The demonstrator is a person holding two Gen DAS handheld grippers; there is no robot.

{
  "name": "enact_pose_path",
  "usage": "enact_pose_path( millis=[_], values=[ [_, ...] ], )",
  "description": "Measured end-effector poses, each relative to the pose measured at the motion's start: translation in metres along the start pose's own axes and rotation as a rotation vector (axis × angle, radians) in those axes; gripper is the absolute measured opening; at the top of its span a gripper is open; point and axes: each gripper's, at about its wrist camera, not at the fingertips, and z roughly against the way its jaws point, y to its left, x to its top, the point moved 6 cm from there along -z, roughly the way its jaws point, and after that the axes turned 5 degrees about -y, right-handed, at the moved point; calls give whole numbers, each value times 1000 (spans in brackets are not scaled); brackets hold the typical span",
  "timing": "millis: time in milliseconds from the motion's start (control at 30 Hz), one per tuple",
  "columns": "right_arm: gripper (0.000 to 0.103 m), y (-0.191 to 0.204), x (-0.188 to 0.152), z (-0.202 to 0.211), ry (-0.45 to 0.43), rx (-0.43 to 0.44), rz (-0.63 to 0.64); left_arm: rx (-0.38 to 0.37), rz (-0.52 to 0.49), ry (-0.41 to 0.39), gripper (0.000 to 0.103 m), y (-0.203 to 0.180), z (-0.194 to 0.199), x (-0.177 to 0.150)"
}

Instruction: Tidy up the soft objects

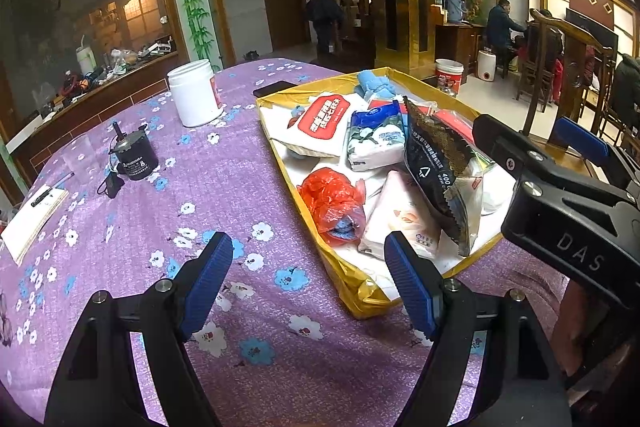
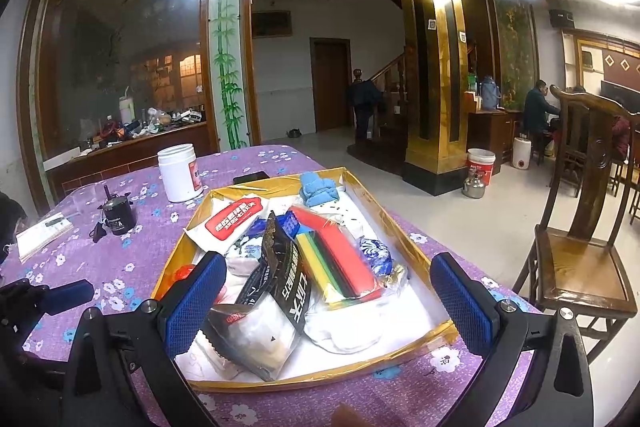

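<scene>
A shallow gold-rimmed tray on the purple flowered tablecloth holds soft goods: a red-labelled wipes pack, a blue-white tissue pack, a black-and-clear bag, a red plastic bag, a pink tissue pack, coloured sponges and a blue cloth. My left gripper hovers open over the cloth at the tray's near corner, holding nothing. My right gripper stands open above the tray's near end, its blue pads either side of the black bag without pressing it.
A white jar, a small black motor, a notebook with a pen and a dark phone lie on the table left of the tray. A wooden chair stands to the right. People sit in the background.
</scene>
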Motion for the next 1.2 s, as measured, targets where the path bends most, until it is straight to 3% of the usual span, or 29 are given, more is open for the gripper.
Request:
enact_pose_path(
  millis=[967,1200],
  values=[
    [103,-3,2,2,-4,-9,-10,19,-1,4,78,3,-1,0],
    [103,-3,2,1,-2,-8,-7,61,11,-9,78,8,0,1]
  ],
)
